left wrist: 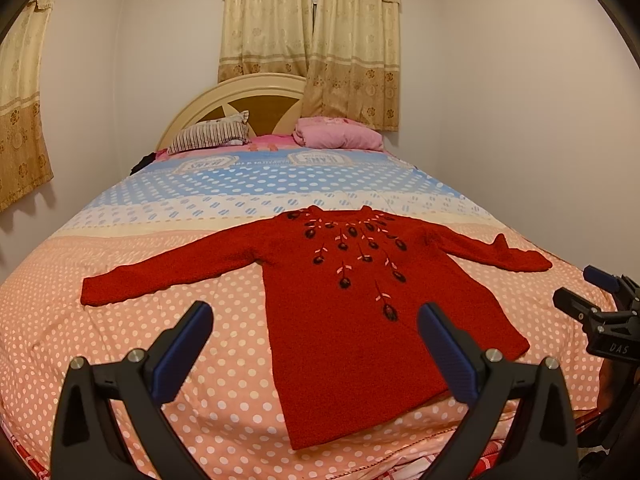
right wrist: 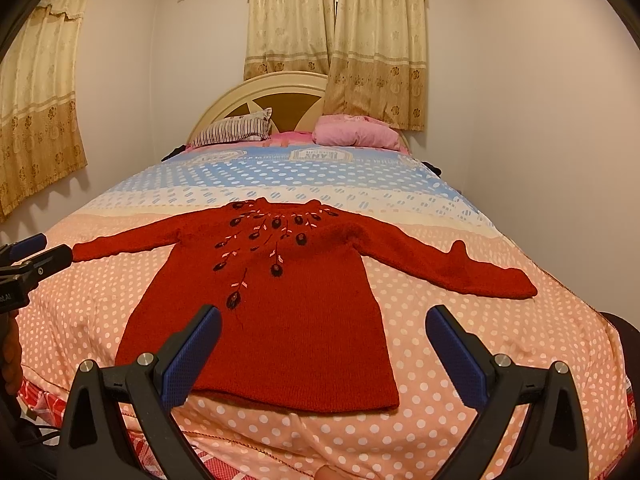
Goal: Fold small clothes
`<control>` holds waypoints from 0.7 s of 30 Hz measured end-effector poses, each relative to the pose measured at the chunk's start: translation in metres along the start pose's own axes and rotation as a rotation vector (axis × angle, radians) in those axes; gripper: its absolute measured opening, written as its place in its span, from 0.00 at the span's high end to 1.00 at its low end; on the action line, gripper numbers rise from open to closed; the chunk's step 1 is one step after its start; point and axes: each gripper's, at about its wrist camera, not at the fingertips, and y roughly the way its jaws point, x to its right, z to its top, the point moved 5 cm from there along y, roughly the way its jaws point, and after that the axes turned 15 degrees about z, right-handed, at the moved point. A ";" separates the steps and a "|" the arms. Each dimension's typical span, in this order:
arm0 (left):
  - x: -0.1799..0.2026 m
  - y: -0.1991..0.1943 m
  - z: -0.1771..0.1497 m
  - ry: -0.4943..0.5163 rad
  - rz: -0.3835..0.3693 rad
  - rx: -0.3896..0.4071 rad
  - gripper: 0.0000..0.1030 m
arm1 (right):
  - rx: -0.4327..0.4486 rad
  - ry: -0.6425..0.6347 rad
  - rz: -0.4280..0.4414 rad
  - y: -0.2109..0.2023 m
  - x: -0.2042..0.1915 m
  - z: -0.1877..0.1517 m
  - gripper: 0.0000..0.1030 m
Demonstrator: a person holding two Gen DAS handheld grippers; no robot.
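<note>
A small red knit sweater [left wrist: 352, 312] with dark embroidered flowers lies flat, face up, on the polka-dot bed cover, sleeves spread to both sides; it also shows in the right wrist view [right wrist: 276, 320]. My left gripper [left wrist: 316, 320] is open and empty, held above the bed's near edge by the sweater's hem. My right gripper [right wrist: 324, 324] is open and empty, above the hem too. The right gripper shows at the right edge of the left wrist view [left wrist: 588, 288], the left gripper at the left edge of the right wrist view [right wrist: 40, 252].
The bed [left wrist: 160, 320] has an orange dotted cover with a blue band farther back. A striped pillow [left wrist: 212, 136] and a pink pillow [left wrist: 340, 134] lie by the headboard. Walls stand close on both sides, curtains [left wrist: 320, 40] behind.
</note>
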 end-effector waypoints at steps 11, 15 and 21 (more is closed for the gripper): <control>-0.001 0.000 -0.001 -0.001 -0.001 -0.001 0.00 | -0.009 0.004 -0.001 0.003 0.000 -0.002 0.01; -0.002 0.001 -0.003 -0.003 0.000 -0.005 0.00 | -0.010 0.004 -0.002 0.003 0.001 -0.003 0.01; -0.002 0.002 -0.004 -0.005 -0.001 -0.008 0.00 | -0.014 0.008 -0.002 0.004 0.000 -0.004 0.01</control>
